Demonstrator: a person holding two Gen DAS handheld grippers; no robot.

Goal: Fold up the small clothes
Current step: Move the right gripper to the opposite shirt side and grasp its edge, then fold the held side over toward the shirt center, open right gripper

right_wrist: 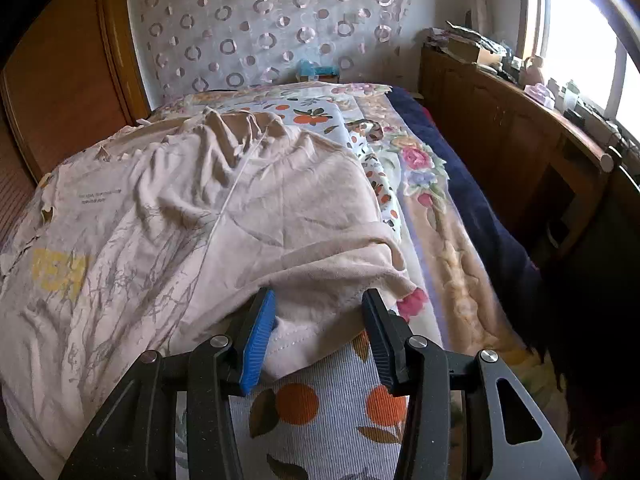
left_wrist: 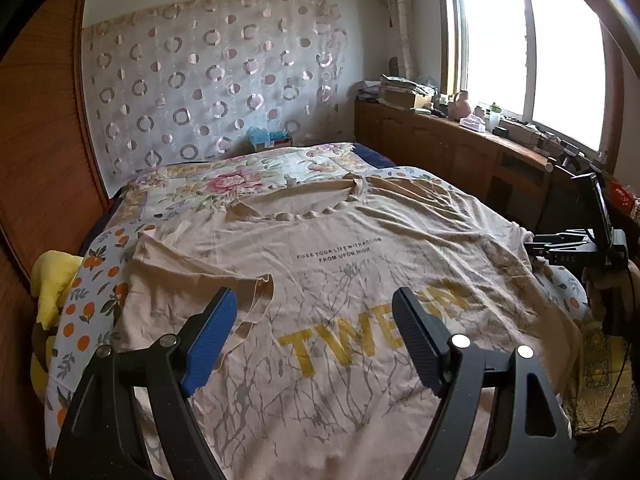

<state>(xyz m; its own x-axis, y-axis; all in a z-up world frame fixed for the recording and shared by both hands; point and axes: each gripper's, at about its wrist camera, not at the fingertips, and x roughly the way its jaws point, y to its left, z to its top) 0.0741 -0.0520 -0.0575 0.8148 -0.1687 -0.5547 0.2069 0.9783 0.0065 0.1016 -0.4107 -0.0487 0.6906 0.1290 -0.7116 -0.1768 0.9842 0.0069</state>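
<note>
T-shirt [left_wrist: 340, 264] lies face up on our bed [right_wrist: 432, 216], thin, limp, creased; it will sag and slide, so we take hems and sleeve edges; our left gripper [left_wrist: 316, 328] hangs wide apart above the print, empty; our right gripper [right_wrist: 316, 324] straddles the sleeve [right_wrist: 332, 280], fingers not yet pinching.

Right claw [right_wrist: 320, 320] parted around beige shirt [right_wrist: 240, 208] sleeve edge on bedspread [right_wrist: 320, 412].
</note>
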